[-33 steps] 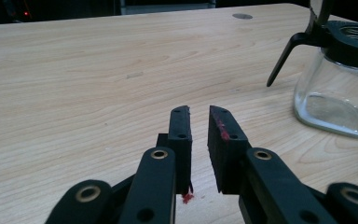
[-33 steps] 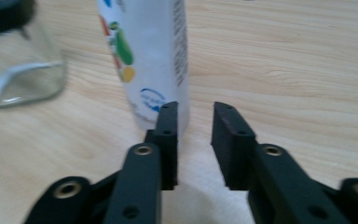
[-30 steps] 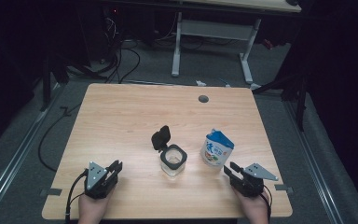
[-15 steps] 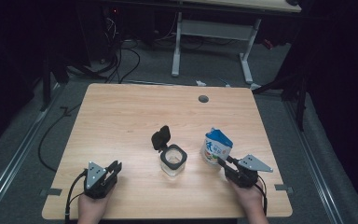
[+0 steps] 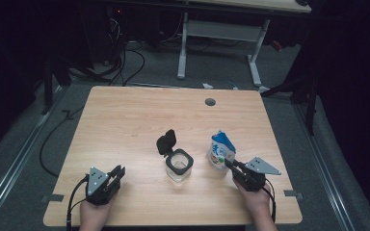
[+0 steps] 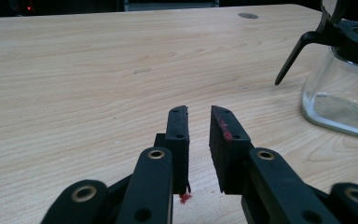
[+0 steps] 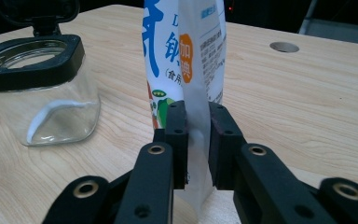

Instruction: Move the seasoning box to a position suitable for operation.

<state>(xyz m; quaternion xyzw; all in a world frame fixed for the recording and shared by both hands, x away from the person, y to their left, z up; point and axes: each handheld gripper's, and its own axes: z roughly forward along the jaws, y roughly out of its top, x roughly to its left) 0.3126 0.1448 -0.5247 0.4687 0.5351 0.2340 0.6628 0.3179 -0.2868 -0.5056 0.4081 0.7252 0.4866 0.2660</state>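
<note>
Pinching the upright pouch (image 7: pixel 186 60), right gripper (image 7: pixel 196 135) jaws clamped; left gripper (image 6: pixel 199 126) low, jaws slightly apart.

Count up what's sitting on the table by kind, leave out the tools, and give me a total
Glass jar with black flip lid open: 1
White and blue printed pouch, standing upright: 1
Total: 2
</note>
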